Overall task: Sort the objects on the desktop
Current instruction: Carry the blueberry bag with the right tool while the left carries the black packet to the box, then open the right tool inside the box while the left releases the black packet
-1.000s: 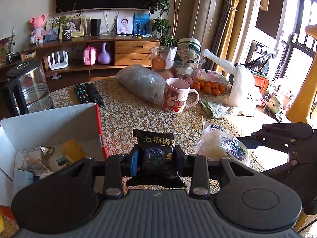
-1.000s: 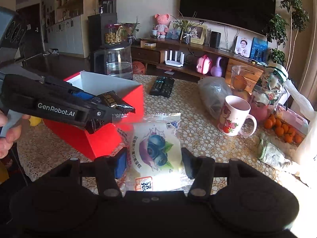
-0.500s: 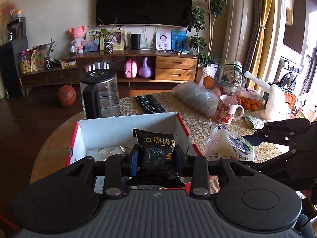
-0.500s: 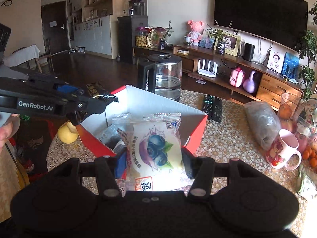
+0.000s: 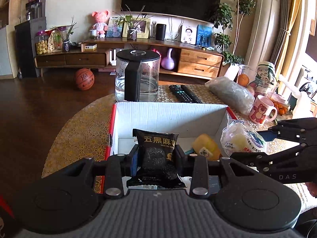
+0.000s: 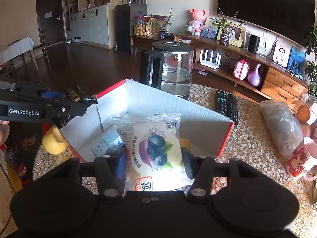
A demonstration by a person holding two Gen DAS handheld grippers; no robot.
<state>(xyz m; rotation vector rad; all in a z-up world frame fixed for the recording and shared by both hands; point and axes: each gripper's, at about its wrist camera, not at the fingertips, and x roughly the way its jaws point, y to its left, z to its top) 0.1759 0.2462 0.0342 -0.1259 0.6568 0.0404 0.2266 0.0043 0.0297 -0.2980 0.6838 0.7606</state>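
Note:
My left gripper is shut on a black snack packet with gold lettering, held over the near edge of the red-and-white cardboard box. My right gripper is shut on a white blueberry snack packet, also above the open box. In the left wrist view the right gripper comes in from the right with its white packet. The left gripper with its black packet shows at the left of the right wrist view. Inside the box lie a yellow packet and a silver one.
A glass kettle stands just behind the box, two remotes beside it. A grey bag, a pink bear mug and oranges sit to the right. A yellow fruit lies left of the box.
Both grippers have swung left with their packets, from over the tablecloth beside the box to above the open box. The kettle now stands straight ahead.

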